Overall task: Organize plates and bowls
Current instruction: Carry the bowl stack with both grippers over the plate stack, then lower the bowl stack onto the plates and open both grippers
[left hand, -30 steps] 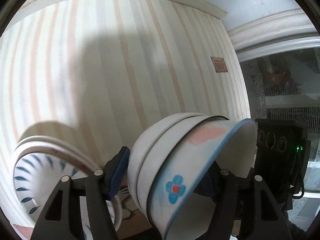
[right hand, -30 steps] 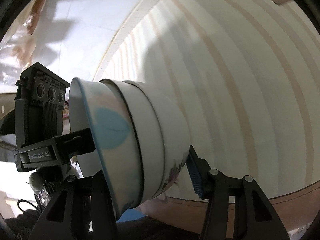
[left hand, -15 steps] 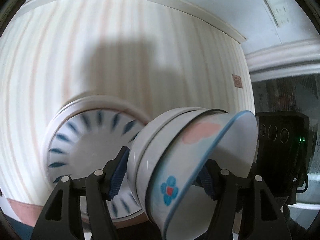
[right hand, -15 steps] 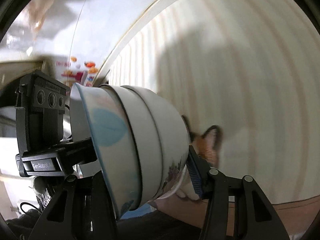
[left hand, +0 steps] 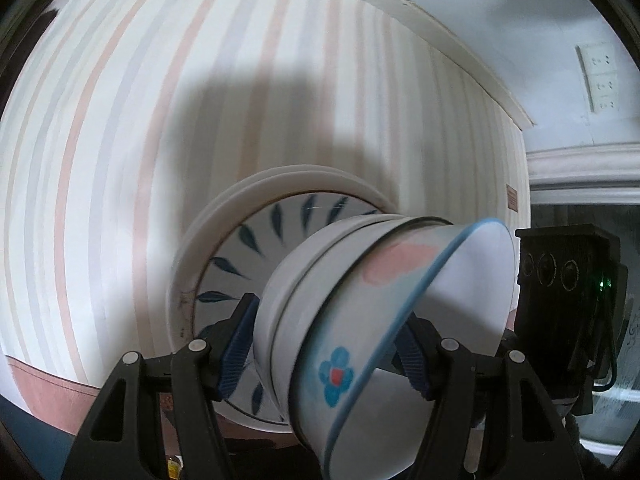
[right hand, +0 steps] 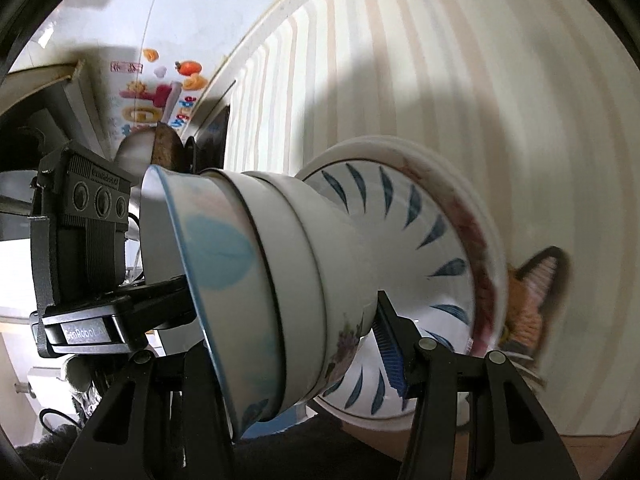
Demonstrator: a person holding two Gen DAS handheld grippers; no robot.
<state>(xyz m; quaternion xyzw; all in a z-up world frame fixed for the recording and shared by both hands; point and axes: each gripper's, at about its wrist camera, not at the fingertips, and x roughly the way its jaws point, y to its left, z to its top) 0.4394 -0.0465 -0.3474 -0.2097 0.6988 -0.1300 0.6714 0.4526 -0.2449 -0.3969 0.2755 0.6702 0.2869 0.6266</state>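
Since a second ago, the stack of plates [left hand: 224, 248] has slid from the frame's edge to sit directly behind the nested bowls [left hand: 360, 312]. Both the left tongs [left hand: 324, 344] and right tongs [right hand: 288, 344] are clenched on that bowl stack, held tilted above the striped desk [left hand: 120, 120]. The bowls hide much of the plates and each far pad. Motion blur smears the orange butterfly patch [right hand: 532, 300].

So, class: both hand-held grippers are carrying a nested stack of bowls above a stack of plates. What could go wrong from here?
1. The bowl stack is tilted; the blue-rimmed top bowl could slide out.
2. The left hand-held gripper and the right hand-held gripper each clamp it from opposite sides; uneven motion could twist it loose.
3. Lowered off-centre, it may knock the plate stack.
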